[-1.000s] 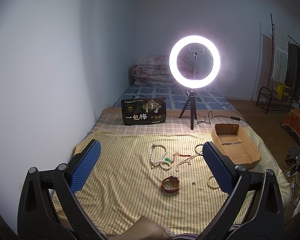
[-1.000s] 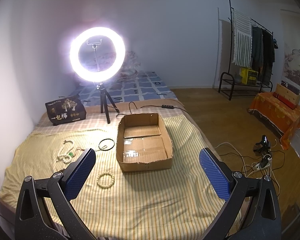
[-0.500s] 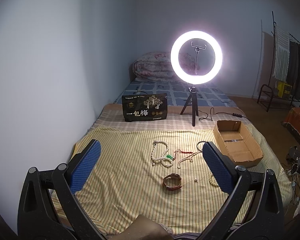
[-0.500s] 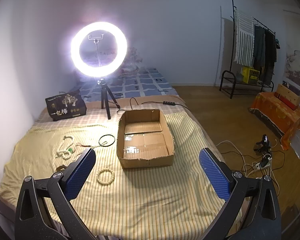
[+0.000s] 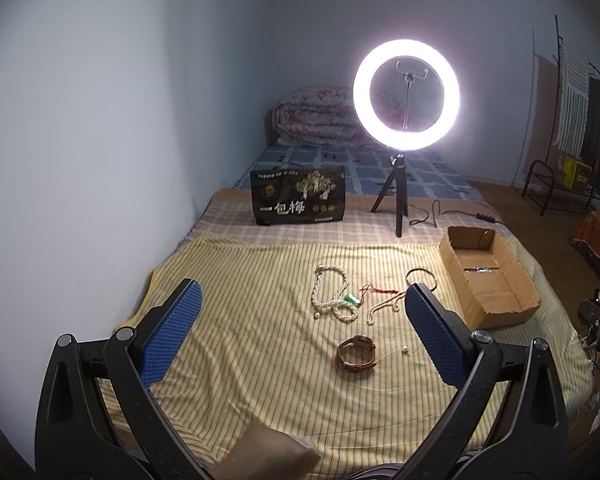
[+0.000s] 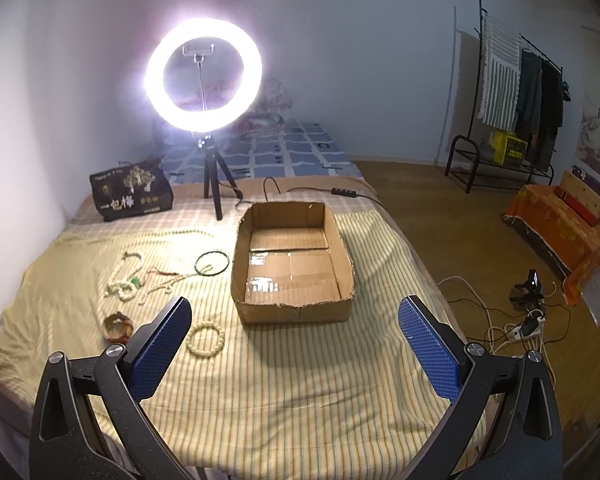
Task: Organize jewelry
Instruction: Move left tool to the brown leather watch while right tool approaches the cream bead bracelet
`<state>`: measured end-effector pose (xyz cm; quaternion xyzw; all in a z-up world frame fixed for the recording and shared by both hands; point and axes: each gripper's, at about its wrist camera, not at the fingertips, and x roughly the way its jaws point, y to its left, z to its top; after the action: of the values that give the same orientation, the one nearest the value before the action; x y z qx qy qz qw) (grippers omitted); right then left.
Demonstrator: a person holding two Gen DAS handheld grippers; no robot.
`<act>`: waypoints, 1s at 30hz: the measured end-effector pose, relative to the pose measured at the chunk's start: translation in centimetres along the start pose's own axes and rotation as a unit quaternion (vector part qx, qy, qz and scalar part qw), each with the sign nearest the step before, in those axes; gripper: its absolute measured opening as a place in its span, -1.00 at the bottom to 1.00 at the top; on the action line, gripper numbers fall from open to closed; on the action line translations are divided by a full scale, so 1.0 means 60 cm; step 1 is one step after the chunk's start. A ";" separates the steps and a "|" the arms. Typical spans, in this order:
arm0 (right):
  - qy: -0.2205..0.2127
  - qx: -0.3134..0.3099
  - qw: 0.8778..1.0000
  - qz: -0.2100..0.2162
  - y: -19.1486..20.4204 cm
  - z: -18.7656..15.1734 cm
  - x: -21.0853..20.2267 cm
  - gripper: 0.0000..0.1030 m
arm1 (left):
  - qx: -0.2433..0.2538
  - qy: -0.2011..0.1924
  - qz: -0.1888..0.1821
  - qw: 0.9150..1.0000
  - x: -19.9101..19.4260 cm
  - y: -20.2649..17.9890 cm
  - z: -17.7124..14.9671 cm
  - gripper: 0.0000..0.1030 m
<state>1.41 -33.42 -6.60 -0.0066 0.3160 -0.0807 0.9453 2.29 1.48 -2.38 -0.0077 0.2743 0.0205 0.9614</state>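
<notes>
left gripper (image 5: 300, 312) jaws wide apart, empty | right gripper (image 6: 296, 332) jaws wide apart, empty | brown leather bracelet (image 5: 356, 355) between left jaws | cream bead bracelet (image 6: 206, 337) beside right gripper's left jaw | open cardboard box (image 6: 292, 304) ahead, empty
</notes>
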 end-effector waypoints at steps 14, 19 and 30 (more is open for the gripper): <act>0.111 -0.053 0.991 0.060 0.039 -0.052 0.146 0.99 | -0.022 0.126 -0.053 0.990 0.141 0.029 -0.063 0.62; 0.158 -0.054 0.982 0.088 0.053 -0.068 0.200 0.99 | -0.031 0.174 -0.085 0.981 0.196 0.021 -0.094 0.46; 0.237 -0.022 0.962 0.137 0.078 -0.082 0.307 0.49 | -0.062 0.245 -0.115 0.961 0.301 0.010 -0.143 -0.08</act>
<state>13.65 -31.48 -21.82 0.0354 0.5305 0.0573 0.8450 13.09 2.48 -19.20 -0.1033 0.4966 -0.0759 0.8584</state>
